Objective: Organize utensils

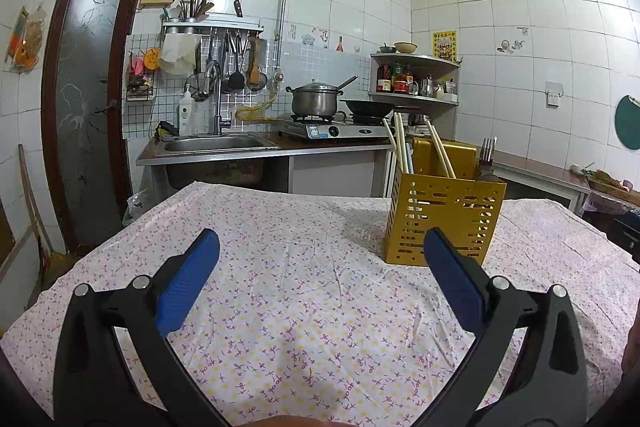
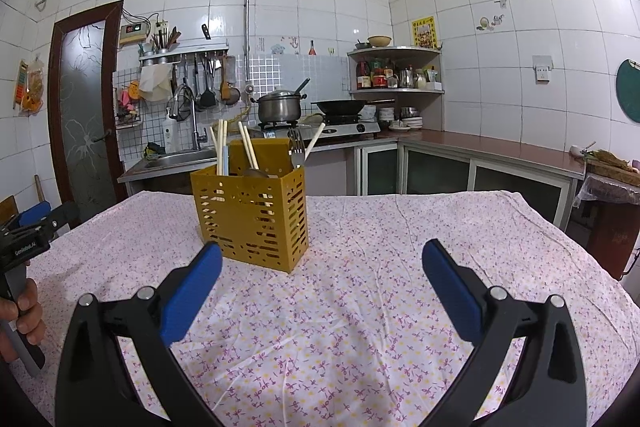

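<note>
A yellow perforated utensil holder [image 1: 442, 221] [image 2: 252, 217] stands upright on the flowered tablecloth. Pale chopsticks [image 1: 400, 143] [image 2: 220, 147], a metal fork [image 1: 487, 151] [image 2: 296, 149] and a white-handled utensil [image 2: 314, 143] stick out of its top. My left gripper [image 1: 322, 247] is open and holds nothing; the holder sits just beyond its right finger. My right gripper [image 2: 322, 259] is also open and holds nothing, with the holder ahead of its left finger. The left gripper's body [image 2: 28, 239] and the hand holding it show at the left edge of the right wrist view.
The table [image 1: 300, 267] [image 2: 400, 247] is covered by a white cloth with small purple flowers. Behind it run a counter with a sink [image 1: 212, 145], a stove with a steel pot [image 1: 316, 99] and a wok [image 1: 368, 107], and a corner shelf [image 1: 416, 79]. A brown door [image 1: 88, 99] stands at the left.
</note>
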